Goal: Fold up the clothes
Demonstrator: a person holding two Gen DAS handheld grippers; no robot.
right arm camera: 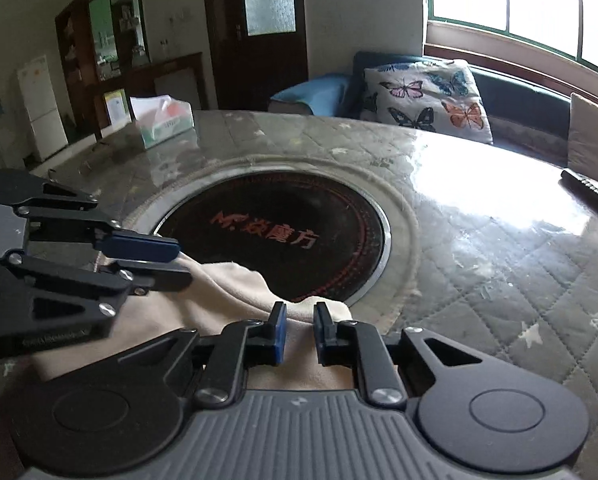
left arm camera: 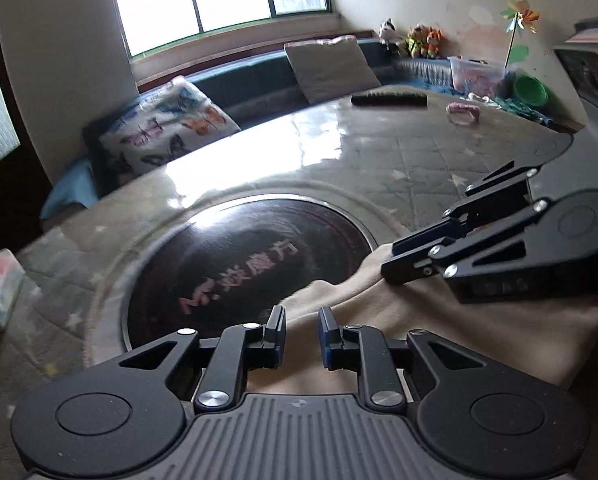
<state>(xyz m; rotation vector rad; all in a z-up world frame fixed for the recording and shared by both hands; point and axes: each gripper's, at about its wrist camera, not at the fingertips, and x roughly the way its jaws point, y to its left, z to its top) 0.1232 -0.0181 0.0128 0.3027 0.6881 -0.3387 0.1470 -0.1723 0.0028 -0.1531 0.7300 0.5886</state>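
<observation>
A cream cloth lies on the table at its near edge, partly over the dark round plate; it also shows in the right wrist view. My left gripper is open, low over the cloth's near part, with nothing between the fingers. My right gripper is open over the cloth's right end. Each gripper shows in the other's view: the right one rests at the cloth's far edge, and the left one at the cloth's left side.
The table has a quilted grey cover under clear plastic. A tissue box stands at the far left, a dark remote and a pink item at the far side. A sofa with cushions lies behind.
</observation>
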